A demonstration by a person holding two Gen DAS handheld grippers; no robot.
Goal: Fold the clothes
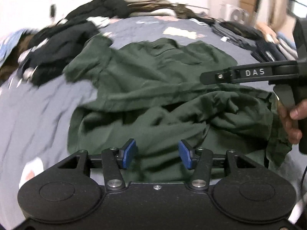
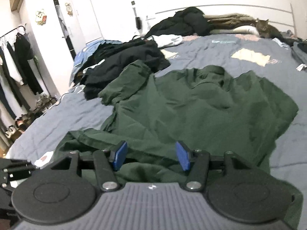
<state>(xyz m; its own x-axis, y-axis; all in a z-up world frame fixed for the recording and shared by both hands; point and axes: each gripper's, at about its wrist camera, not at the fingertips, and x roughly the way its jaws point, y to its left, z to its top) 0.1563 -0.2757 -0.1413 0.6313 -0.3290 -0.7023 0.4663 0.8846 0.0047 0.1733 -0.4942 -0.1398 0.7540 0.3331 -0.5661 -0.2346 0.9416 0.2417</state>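
Two grippers were up over the bed, and I had both spread with nothing between the blue pads. My left gripper hung above the near hem of the dark green shirt, fabric visible in the gap but not pinched. My right gripper sat the same way over the rumpled lower edge of that shirt, pads apart and gripping nothing. The shirt lay crumpled across the grey-blue quilt, one sleeve thrown out to the left, touching a heap of black clothes. In the left wrist view the right gripper's finger reached in from the right edge, a hand wrapped round its handle. A cat sat by the headboard.
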